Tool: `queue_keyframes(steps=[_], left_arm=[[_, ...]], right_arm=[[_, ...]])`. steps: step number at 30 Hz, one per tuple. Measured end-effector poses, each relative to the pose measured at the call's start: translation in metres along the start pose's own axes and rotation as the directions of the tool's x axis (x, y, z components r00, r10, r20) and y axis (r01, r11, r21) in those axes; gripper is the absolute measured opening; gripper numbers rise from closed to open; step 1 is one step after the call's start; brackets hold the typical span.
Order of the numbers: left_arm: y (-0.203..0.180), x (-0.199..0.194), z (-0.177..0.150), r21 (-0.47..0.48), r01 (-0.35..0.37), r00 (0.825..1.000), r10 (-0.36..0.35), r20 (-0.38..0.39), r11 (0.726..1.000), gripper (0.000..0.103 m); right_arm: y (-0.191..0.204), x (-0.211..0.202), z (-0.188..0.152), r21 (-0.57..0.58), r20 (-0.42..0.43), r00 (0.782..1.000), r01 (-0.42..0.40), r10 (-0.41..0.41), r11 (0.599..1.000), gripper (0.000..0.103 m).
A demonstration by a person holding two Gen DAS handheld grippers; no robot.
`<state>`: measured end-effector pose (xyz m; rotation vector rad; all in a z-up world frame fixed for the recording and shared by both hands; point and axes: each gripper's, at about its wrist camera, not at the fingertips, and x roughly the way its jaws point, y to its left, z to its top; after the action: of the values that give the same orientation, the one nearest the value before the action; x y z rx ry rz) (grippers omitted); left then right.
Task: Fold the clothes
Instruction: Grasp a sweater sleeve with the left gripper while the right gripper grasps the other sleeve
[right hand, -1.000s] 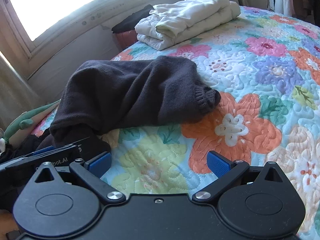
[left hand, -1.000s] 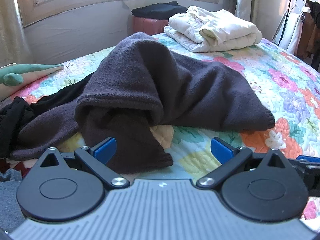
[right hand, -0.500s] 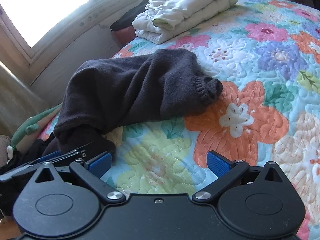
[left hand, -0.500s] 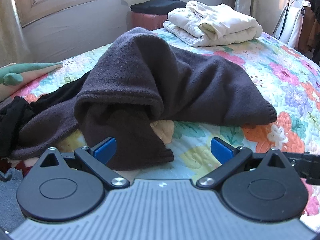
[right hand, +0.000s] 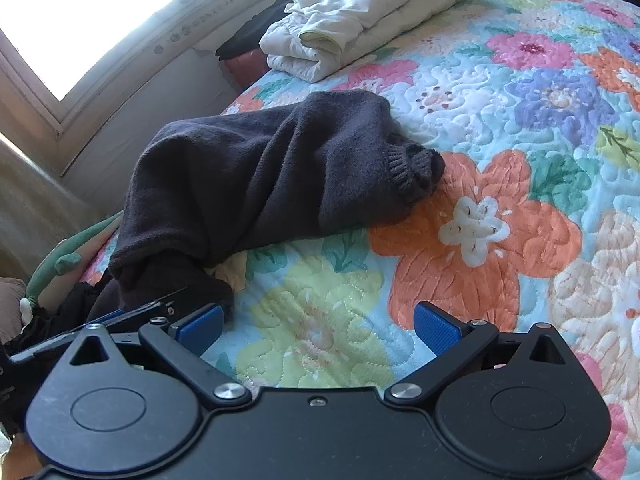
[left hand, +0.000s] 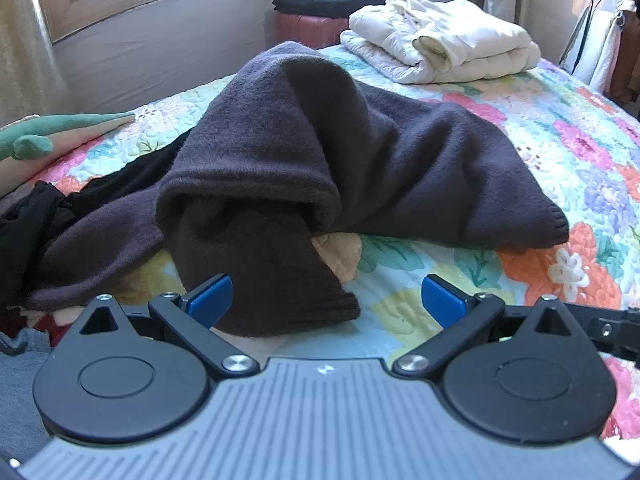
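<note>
Left gripper (left hand: 325, 297) found spread wide, blue pads (left hand: 210, 294) well apart, nothing gripped. Left pad positioned just beside the near cuff of the dark sweater (left hand: 340, 152); actual contact could not be told. Right pad over bare floral quilt (left hand: 568, 148).

Sweater seen lying rumpled and unfolded on the bed, heaped in a hump at mid-quilt, one sleeve trailing toward the left gripper, ribbed hem (right hand: 416, 166) pointing right onto an orange flower. Black garments (left hand: 36, 220) noted at far left, touching the sweater.

Right gripper (right hand: 318, 322) likewise found wide open and empty, both pads over bare quilt, apart from the sweater. Folded white clothes (right hand: 360, 12) observed stacked further back on the bed, well apart from the sweater.
</note>
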<state>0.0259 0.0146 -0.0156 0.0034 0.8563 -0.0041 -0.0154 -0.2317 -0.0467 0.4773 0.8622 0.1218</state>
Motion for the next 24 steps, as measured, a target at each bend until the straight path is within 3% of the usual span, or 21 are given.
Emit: queue_keyframes(steps=[4,9,12,16,17,21,24], left_arm=[[0.004,-0.013,0.050,0.018,-0.006,0.998,0.005,0.063,1.000,0.103],[0.020,0.013,0.115,-0.070,-0.012,0.998,0.016,0.055,0.997,0.103],[0.034,0.041,0.109,-0.150,-0.027,0.997,0.038,0.069,0.988,0.103],[0.049,0.066,0.075,-0.125,0.004,0.998,0.003,0.056,0.992,0.101],[0.051,0.067,0.074,-0.108,-0.020,0.998,0.027,0.062,0.994,0.101],[0.061,0.077,0.081,-0.097,-0.109,0.988,0.119,0.097,0.989,0.103],[0.061,0.105,0.077,-0.093,-0.039,0.999,0.040,0.006,0.995,0.103]], right_arm=[[0.015,-0.012,0.053,-0.152,0.081,0.996,0.037,-0.024,0.988,0.103],[0.014,-0.004,0.101,-0.164,0.101,0.995,-0.009,0.026,0.986,0.103],[0.002,0.015,0.104,-0.089,0.088,0.995,-0.029,0.036,0.996,0.103],[-0.013,0.046,0.101,-0.035,0.018,0.999,-0.050,0.050,0.998,0.103],[-0.014,0.057,0.101,-0.052,-0.002,0.999,-0.040,0.040,0.998,0.103],[-0.027,0.094,0.109,-0.036,-0.021,0.998,0.051,-0.051,0.998,0.103],[-0.036,0.117,0.111,0.012,-0.007,0.991,0.137,-0.137,0.990,0.103]])
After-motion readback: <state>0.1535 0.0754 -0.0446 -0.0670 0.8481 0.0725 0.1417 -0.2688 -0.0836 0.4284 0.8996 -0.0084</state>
